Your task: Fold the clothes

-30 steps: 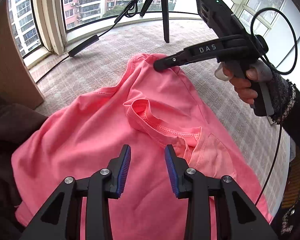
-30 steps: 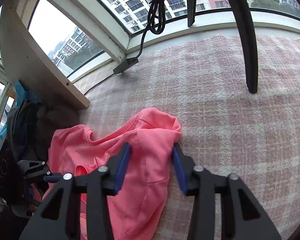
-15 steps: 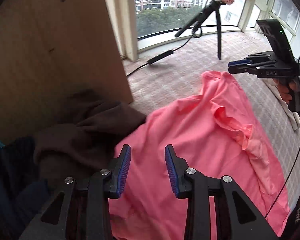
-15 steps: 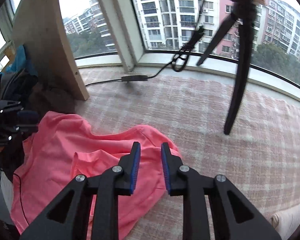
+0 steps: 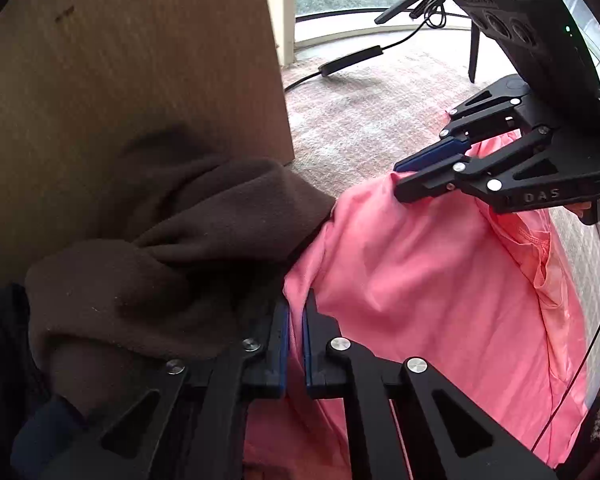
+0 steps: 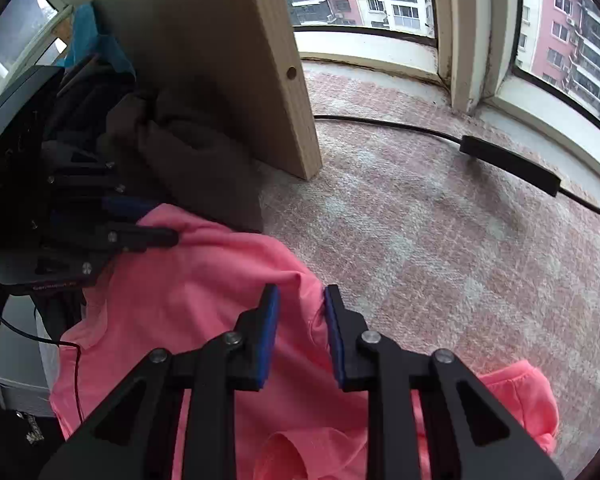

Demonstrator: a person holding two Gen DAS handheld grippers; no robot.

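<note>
Looking along the left gripper (image 5: 295, 320), its jaws are seen pinched shut on an edge of the pink shirt (image 5: 432, 280), which is spread over the checked carpet (image 5: 364, 120) just beside a brown garment (image 5: 160, 260) heaped against a wooden panel (image 5: 140, 60). From the right wrist, the right gripper (image 6: 300, 320) is seen closing, its pads not yet pressed on the far shirt edge lying between them. No finished fold is visible, so the folding is judged barely begun, with nearly everything left.
</note>
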